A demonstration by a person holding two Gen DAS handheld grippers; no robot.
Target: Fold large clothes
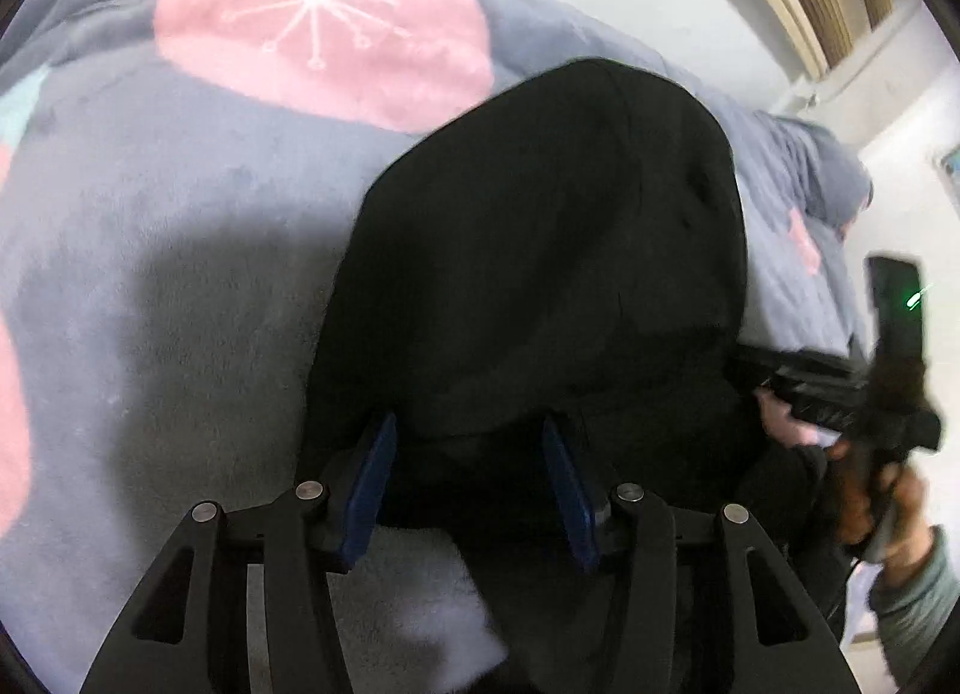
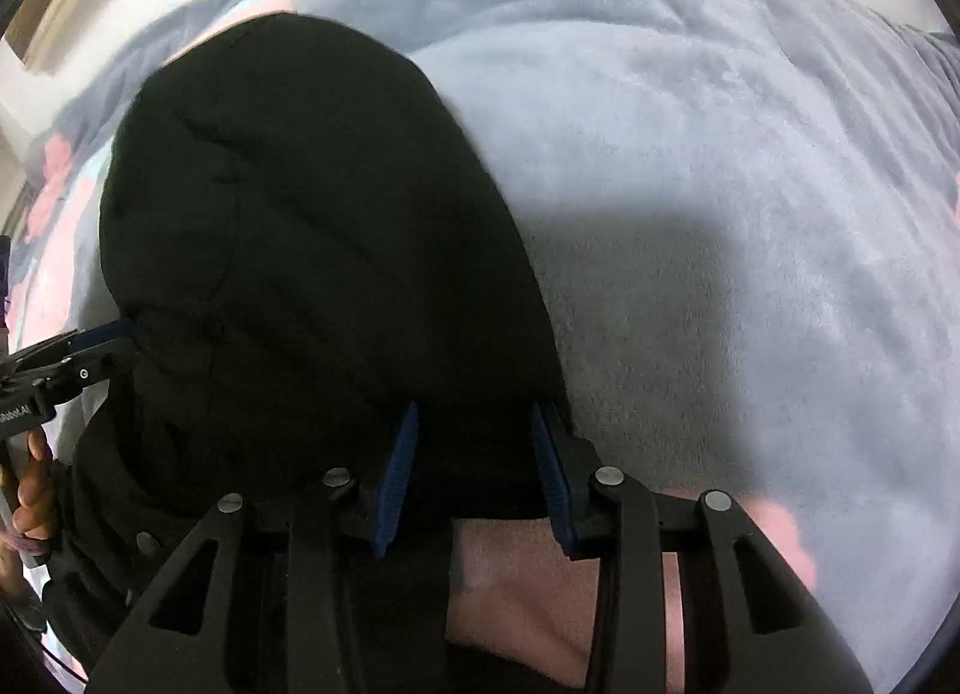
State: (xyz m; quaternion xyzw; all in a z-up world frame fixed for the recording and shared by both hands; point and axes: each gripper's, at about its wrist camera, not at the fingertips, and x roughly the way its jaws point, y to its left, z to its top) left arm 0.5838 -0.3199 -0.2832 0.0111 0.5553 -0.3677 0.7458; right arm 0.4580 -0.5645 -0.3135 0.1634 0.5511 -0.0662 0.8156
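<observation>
- Left gripper (image 1: pixel 468 484): its jaws stand spread around the near hem of the black garment (image 1: pixel 540 274), pads seemingly off the cloth.
- Right gripper (image 2: pixel 474 472): pinching the same hem, bulky fabric filling its gap.
- One black garment, folded over, lies on one grey blanket (image 1: pixel 180 274) on the bed; two grippers.
- Risk, I judge: with one side let go, the thick fold may spring open, or a tug from the right may skew it.
</observation>
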